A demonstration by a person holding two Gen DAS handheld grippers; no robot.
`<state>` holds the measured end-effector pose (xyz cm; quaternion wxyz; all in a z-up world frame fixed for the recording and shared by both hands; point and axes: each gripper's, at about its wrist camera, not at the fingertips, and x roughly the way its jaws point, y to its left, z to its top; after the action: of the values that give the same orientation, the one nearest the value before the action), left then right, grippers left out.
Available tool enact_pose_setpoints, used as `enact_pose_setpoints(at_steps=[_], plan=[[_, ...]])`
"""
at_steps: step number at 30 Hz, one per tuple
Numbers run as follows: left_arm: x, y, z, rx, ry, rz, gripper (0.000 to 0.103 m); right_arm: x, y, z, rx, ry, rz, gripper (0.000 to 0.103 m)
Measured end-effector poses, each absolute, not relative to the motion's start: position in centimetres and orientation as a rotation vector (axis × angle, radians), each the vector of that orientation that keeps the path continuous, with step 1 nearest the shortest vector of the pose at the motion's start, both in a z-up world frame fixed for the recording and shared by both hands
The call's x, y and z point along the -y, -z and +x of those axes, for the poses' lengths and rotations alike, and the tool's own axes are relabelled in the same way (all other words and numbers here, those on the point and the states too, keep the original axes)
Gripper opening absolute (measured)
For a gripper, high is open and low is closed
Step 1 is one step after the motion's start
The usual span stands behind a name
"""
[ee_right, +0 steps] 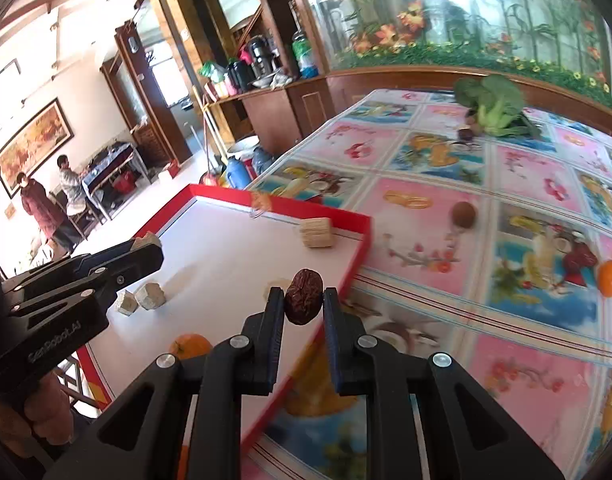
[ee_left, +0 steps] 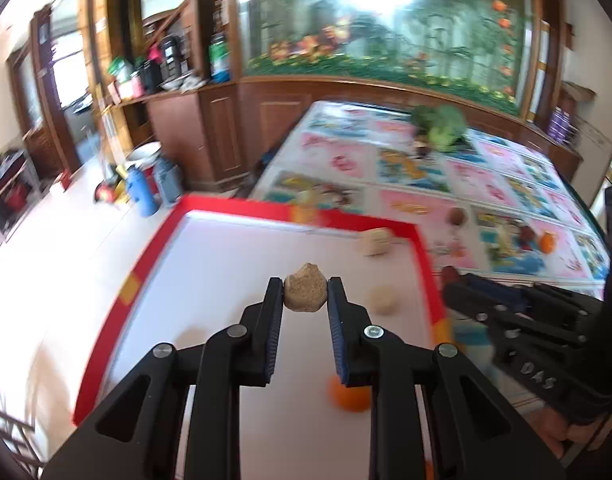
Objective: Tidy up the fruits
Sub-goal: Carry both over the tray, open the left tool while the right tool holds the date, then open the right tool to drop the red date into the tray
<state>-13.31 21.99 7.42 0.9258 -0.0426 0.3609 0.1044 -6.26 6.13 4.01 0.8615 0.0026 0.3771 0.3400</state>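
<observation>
Black left gripper (ee_left: pixel 306 292) clamps a tan lump (ee_left: pixel 305 289) over the red-rimmed tray (ee_left: pixel 266 208); right gripper (ee_right: pixel 304 300) pinches a dried date (ee_right: pixel 303 296), oranges (ee_right: pixel 190 346) and broccoli (ee_right: pixel 493 106) around.

A round orange fruit (ee_left: pixel 347 398) lies half hidden behind the left gripper's (ee_left: pixel 305 292) black finger, its outline blurred.

Left gripper (ee_left: pixel 305 294): I note black linkage arms, blue ribbed pads, silver pivot screws.
Right gripper (ee_right: pixel 303 300): same build.
Markings: I read "GenRobot.AI" in white lettering on left housing.
</observation>
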Motion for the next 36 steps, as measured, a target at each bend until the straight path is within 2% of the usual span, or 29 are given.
enact_pose_setpoints(at_steps=[10,27,28,29,31,33,36], plan=[[-27.7,-5.3,-13.7,-0.782,-0.344,-0.151,0.024,-11.2,-3.2,-6.0,-0.834,-0.763,-0.049,0.017],[-28.8,-3.3,-13.3,-0.862,-0.404,-0.142,0.025,-14.4,-1.7,-6.7,-0.951,-0.81,-0.118,0.019],[-28.8,-3.3,-13.3,-0.865,-0.41,-0.142,0.031,-14.3,-1.8,-6.8,-0.951,-0.813,-0.119,0.021],[-28.9,-3.4,-13.4,-0.864,-0.42,-0.142,0.043,-14.1,-2.0,-7.0,-0.946,-0.821,-0.118,0.023],[-28.9,-3.7,-13.6,-0.851,-0.428,-0.141,0.055,-13.6,-2.6,-7.2,-0.919,-0.828,-0.099,0.03],[-28.7,-4.0,-13.7,-0.844,-0.439,-0.132,0.059,-12.6,-3.3,-7.3,-0.889,-0.831,-0.073,0.035],[-28.1,-4.4,-13.7,-0.834,-0.428,-0.124,0.06,-10.6,-4.2,-7.1,-0.843,-0.818,-0.024,0.036]])
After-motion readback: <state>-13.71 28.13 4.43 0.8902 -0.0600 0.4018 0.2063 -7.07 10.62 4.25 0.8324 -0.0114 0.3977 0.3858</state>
